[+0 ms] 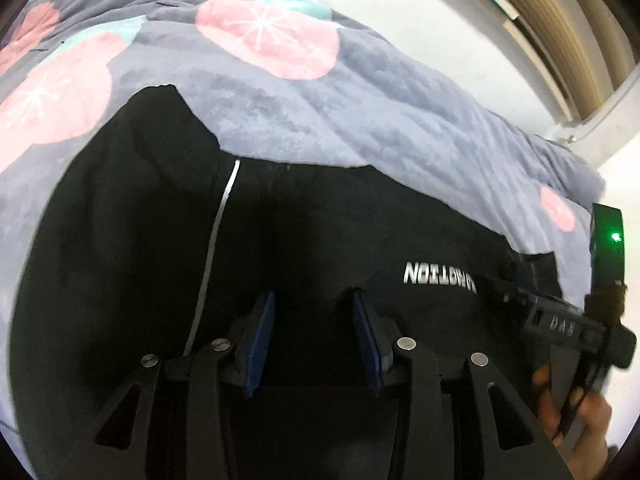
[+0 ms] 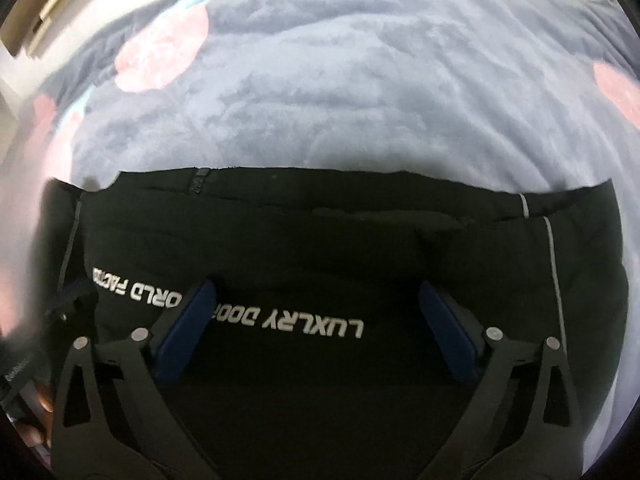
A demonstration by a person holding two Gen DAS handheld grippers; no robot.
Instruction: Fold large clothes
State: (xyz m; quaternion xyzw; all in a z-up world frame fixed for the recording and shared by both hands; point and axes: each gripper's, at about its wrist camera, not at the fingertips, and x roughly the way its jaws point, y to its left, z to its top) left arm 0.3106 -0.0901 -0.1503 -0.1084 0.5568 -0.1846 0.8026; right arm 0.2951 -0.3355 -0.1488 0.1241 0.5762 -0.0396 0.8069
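A large black garment [image 1: 304,240] with a thin silver stripe and white lettering lies spread on a grey blanket. It also shows in the right wrist view [image 2: 320,240]. My left gripper [image 1: 314,300] hovers over the garment, its blue-padded jaws partly open with nothing between them. My right gripper [image 2: 316,292] is wide open above the white lettering [image 2: 288,322] and holds nothing. The right gripper also shows at the right edge of the left wrist view [image 1: 568,320], low over the garment's right part.
A grey fleece blanket [image 1: 360,92] with pink circles covers the bed; it shows too in the right wrist view [image 2: 340,92]. A white wall and a wooden-slatted frame [image 1: 560,32] lie beyond the bed's far right.
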